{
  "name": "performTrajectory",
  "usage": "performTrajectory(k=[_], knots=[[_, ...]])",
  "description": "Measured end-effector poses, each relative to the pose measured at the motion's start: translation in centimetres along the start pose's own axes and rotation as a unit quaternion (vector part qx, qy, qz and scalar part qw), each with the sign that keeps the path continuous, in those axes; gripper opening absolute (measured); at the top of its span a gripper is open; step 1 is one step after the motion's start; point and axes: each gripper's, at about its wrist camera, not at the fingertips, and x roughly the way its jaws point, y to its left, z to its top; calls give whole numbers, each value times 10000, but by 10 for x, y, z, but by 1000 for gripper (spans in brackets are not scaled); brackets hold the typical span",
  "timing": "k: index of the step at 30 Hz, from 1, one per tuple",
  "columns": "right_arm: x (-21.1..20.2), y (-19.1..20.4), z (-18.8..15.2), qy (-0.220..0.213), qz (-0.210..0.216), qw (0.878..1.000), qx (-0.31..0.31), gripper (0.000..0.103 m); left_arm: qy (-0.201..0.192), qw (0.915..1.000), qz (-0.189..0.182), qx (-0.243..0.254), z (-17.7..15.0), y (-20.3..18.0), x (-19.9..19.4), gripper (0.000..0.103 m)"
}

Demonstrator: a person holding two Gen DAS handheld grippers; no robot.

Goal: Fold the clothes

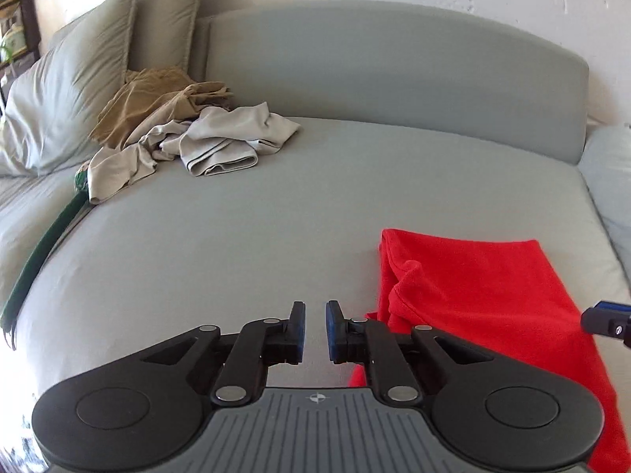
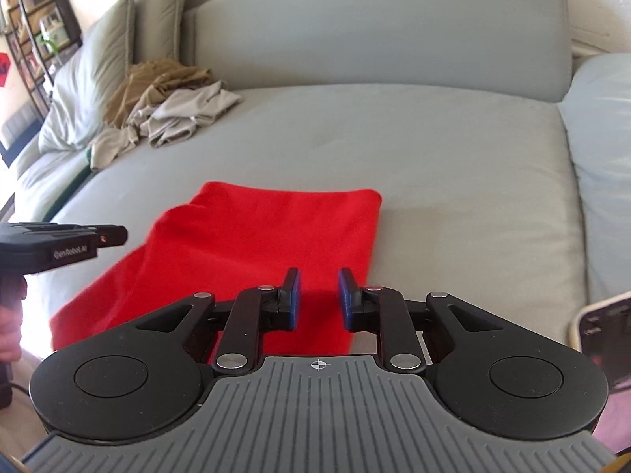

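Red garment (image 2: 268,244) lay on sofa seat (image 2: 453,165), long axis running away from cameras. Right gripper (image 2: 317,295) hovered over near edge, nearer; left gripper (image 1: 314,327) beside garment's left edge. Both slightly parted, empty.

I see folded garment (image 2: 276,244) on sofa seat (image 2: 434,165), near front edge | my left gripper (image 1: 314,325) left of it, right gripper (image 2: 318,295) above its near end | clothes pile (image 1: 189,134) far left at back, against pillows (image 1: 79,79) | backrest (image 1: 394,63) behind
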Motion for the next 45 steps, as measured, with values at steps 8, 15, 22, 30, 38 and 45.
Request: performTrajectory(k=[8,15,22,30,38,45], knots=[[-28,22,-16,41,121,9999,-81,43,-38,9957,-810,452,-40,-46,-33,26],[-34,48,-59,523,-379,9901,-1244,59,435,9988,-232,-17,-62,-20,-43,31],[-87,24,-85,436,-305,9977,-412,62,578,9930,-664,-782,-81,10,-80,28],[-103,28,-84,-53,-193,9998,-16,32,-146,9932,-1150,-61,-83,-46,-93,39],[-67,41,-87,280,-200,9991,-265,33,273,9948,-931,321,-101,-68,-56,39],[-73,44,-98,318,-212,9977,-558,35,743,9921,-961,303,-108,-65,-67,41]])
